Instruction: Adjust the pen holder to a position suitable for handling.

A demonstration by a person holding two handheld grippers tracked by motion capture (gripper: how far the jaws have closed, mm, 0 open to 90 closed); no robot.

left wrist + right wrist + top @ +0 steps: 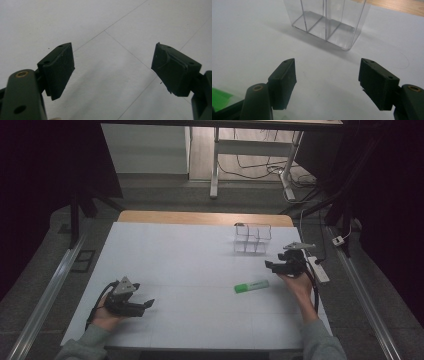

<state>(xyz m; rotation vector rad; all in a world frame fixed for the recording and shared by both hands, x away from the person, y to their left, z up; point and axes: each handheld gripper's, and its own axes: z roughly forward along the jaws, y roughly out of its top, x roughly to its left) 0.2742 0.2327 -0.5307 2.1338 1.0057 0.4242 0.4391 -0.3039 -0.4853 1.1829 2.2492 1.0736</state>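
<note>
Nearest us, low on the left of the white-covered bench (200,265), our left gripper (148,304) rests in the left hand with its black jaws spread wide and nothing but bare white sheet between them, as the left gripper view confirms (112,67). Farther in and to the right lies the green highlighter pen with its white label (251,286), flat on the bench, just left of our right hand. Our right gripper (270,265) hovers just beyond the pen, jaws wide apart and empty; in the right gripper view (327,77) the pen shows as a green patch (219,100) at the lower left corner, outside the jaws. Beyond that stands the clear plastic divided organiser box (252,239), upright, near the far wooden edge.
</note>
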